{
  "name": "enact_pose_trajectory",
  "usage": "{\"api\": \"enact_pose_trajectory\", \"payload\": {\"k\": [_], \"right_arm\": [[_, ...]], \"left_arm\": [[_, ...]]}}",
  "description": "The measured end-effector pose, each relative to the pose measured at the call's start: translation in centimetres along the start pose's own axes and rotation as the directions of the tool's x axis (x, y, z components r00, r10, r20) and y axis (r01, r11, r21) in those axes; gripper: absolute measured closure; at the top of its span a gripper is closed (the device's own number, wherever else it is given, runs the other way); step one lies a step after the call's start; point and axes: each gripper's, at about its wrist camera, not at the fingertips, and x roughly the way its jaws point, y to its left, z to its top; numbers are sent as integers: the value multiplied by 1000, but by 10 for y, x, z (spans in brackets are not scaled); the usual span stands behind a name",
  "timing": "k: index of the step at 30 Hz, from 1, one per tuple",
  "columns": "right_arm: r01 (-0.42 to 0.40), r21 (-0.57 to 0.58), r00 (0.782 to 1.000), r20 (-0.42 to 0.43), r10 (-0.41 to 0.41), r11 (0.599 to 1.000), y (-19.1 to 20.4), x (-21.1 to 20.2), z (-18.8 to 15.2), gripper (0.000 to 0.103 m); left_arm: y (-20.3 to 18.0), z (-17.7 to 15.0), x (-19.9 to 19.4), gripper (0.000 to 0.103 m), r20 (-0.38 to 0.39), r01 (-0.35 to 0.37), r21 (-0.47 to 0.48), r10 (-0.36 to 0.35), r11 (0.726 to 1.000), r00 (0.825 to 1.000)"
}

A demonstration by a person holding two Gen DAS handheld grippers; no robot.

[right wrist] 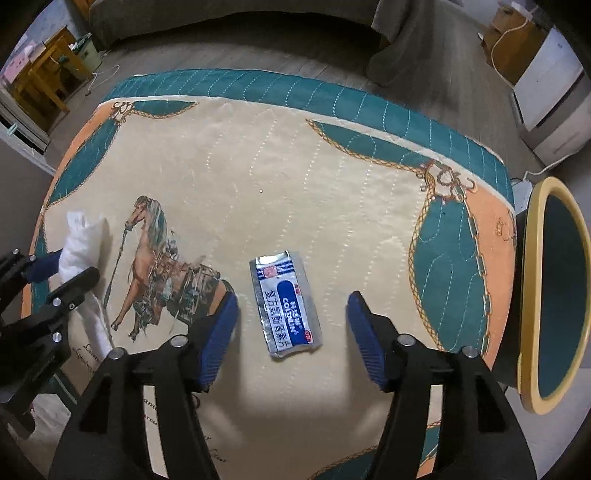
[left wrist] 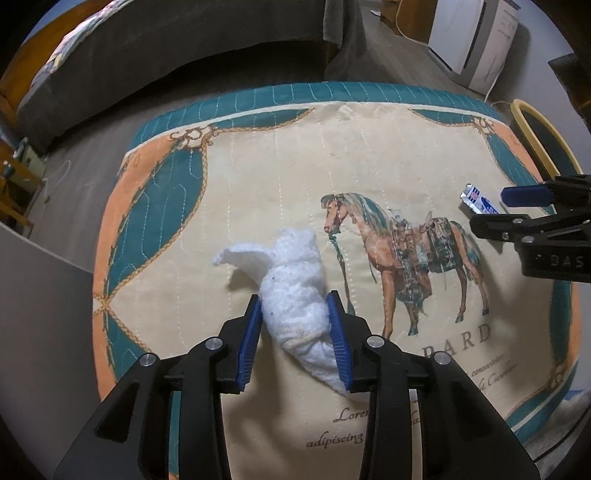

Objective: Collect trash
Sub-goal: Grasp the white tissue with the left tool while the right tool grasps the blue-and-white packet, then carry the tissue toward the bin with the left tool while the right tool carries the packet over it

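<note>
Trash is lying in two spots on the quilted mat (left wrist: 258, 177), w/ one gripper working each piece.

Left wrist view: left gripper (left wrist: 295, 339) is straddling a white cotton wad (left wrist: 291, 280), blue pads (left wrist: 251, 343) sitting at both flanks of it. Looks like they're touching or nearly so, but the wad isn't visibly pinched, so I can't tell if it's gripped yet; probably mid-close. Wad is resting on the mat just left of the printed horse (left wrist: 399, 254), its twisted tail running back between the fingers. Lengthwise straddle makes sense: soft stuff, so squeezing across the narrow width gets the best bite. Right gripper (left wrist: 495, 210) is showing at far right, near the foil sachet (left wrist: 478, 201).

Right wrist view: right gripper (right wrist: 291, 332) is hanging spread wide, nothing held, w/ the sachet (right wrist: 286, 302) lying flat btwn the fingers, apart from both pads. Centred like that, prob lining up for a descent; flat foil may be hard to lift off fabric. Yellow-rimmed bin (right wrist: 535, 236) is standing just past the mat's right edge, likely the drop spot. Left gripper (right wrist: 70, 269) & wad (right wrist: 79, 243) are showing at far left.

Mat is covering a low rounded surface: cream centre, teal and orange border, script text. Around it: grey floor, grey sofa (right wrist: 240, 14) behind, wooden furniture (right wrist: 44, 74) left, white appliance (right wrist: 554, 96) right.
</note>
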Motion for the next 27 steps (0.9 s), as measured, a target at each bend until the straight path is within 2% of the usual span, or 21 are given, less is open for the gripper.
{"api": "enact_pose_trajectory", "payload": {"k": [3, 5, 7, 10, 16, 20, 22, 25, 27], "right_arm": [[-5, -9, 1000, -17, 5, 1000, 1, 3, -1, 38], [29, -39, 999, -20, -30, 999, 7, 3, -2, 57], [28, -51, 999, -19, -29, 998, 8, 0, -2, 73], [1, -21, 1000, -16, -1, 1000, 2, -8, -1, 73], [-29, 64, 998, 58, 26, 998, -26, -43, 2, 74], [18, 73, 991, 129, -28, 997, -45, -85, -2, 74], [57, 81, 981, 182, -71, 995, -54, -115, -4, 74], [57, 118, 965, 250, -85, 991, -78, -149, -11, 74], [63, 139, 959, 266, -99, 988, -88, -157, -13, 74]], "left_arm": [[0, 1, 2, 65, -5, 1, 1, -1, 1000, 1000], [-1, 2, 3, 65, -5, 17, 3, -17, 1000, 1000], [-4, 3, 4, 73, -2, 40, 10, -40, 999, 999], [-10, 3, -1, 75, 15, 64, 37, -64, 997, 998], [-22, 13, -26, 75, 100, 103, 40, -106, 994, 989], [-38, 23, -42, 75, 145, 117, 56, -124, 992, 982], [-52, 31, -50, 75, 164, 119, 84, -132, 989, 978], [-76, 42, -68, 75, 207, 127, 131, -152, 983, 966], [-90, 46, -75, 75, 222, 139, 146, -170, 979, 960]]}}
